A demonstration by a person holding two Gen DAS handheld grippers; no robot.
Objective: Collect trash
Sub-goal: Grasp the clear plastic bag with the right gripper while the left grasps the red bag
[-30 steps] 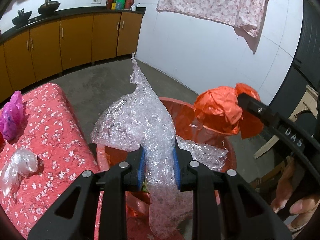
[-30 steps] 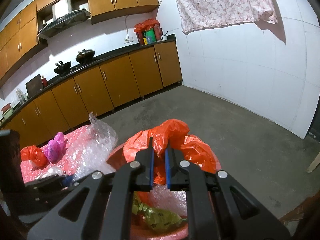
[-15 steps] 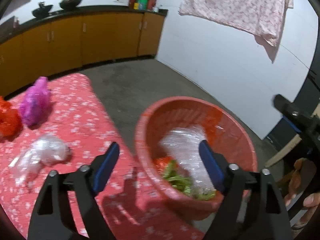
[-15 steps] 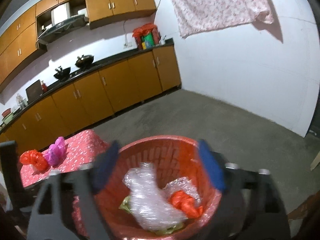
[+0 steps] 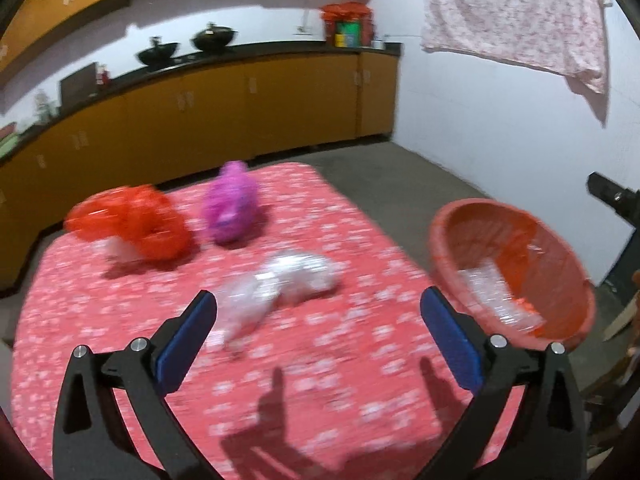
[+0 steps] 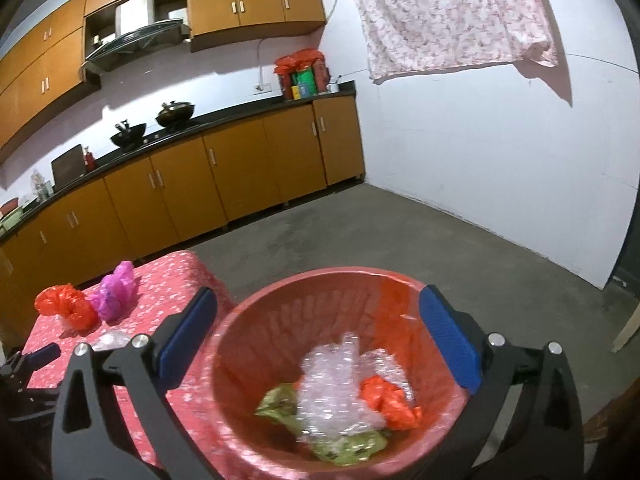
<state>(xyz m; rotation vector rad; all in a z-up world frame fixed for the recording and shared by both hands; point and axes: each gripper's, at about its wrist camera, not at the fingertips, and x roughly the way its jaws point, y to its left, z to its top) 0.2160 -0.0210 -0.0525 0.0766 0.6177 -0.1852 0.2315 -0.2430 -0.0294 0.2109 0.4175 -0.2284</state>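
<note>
Left wrist view shows the left gripper (image 5: 318,322) with jaws wide open and empty over the red tabletop (image 5: 340,360), now facing a clear bag (image 5: 280,284), pink bag (image 5: 230,208) and orange bag (image 5: 132,224), while the right gripper (image 6: 318,322), also open, hangs over the red basket (image 6: 280,320) where the bubble wrap (image 6: 332,392) and orange plastic (image 6: 390,402) it dropped a second ago now lie.

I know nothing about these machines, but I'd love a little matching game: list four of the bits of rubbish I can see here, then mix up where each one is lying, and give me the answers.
Things:
1. purple bag
2. bubble wrap
3. clear plastic bag
4. green wrapper

Places:
A. in the red basket, beside a crumpled orange bag
B. on the flowered tablecloth, right in front of the open left gripper
C. at the bottom of the basket, partly under other trash
D. at the far end of the table, next to the red-orange bag

Pairs: 1-D, 2-A, 3-B, 4-C
</note>
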